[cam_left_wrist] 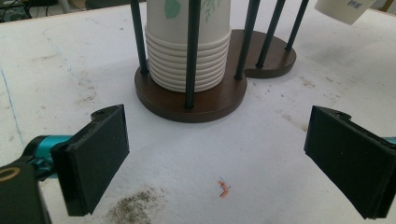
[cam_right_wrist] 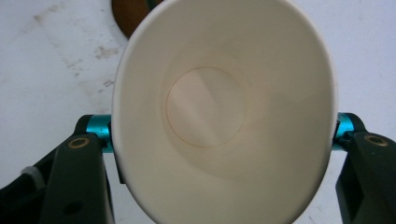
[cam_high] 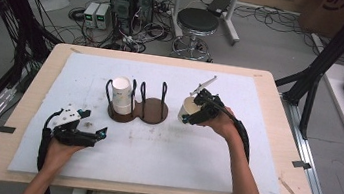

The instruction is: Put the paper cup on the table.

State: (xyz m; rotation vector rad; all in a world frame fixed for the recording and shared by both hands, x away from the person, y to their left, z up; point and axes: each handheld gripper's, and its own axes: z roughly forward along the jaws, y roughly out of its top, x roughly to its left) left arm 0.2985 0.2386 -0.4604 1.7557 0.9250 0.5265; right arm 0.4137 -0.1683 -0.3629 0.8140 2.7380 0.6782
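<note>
— Grippers first: how does each one stand?

— The left gripper lies low over the white mat at the near left of the bench, its jaws spread wide with nothing between them. In the left gripper view the two black pads stand far apart over bare mat, a small orange scrap and a patch of dark grit lying between and beside them.

— And the right gripper?

— The right gripper is clamped on a single paper cup, held off the mat just right of the wooden cup holder. The right gripper view looks straight into the cup's mouth: the jaws press its wall from both sides and the rim is squeezed into an oval, with the round bottom plain to see inside.

— Where are the other cups?

— A stack of paper cups stands upright in the left bay of the holder, ringed by dark upright rods, directly ahead of the left gripper. The right bay holds no cup. The stack's outermost cup carries a green leaf print.

— Does the held cup touch the holder?

— In the high view it sits beside the right bay, apart from the rods.
</note>
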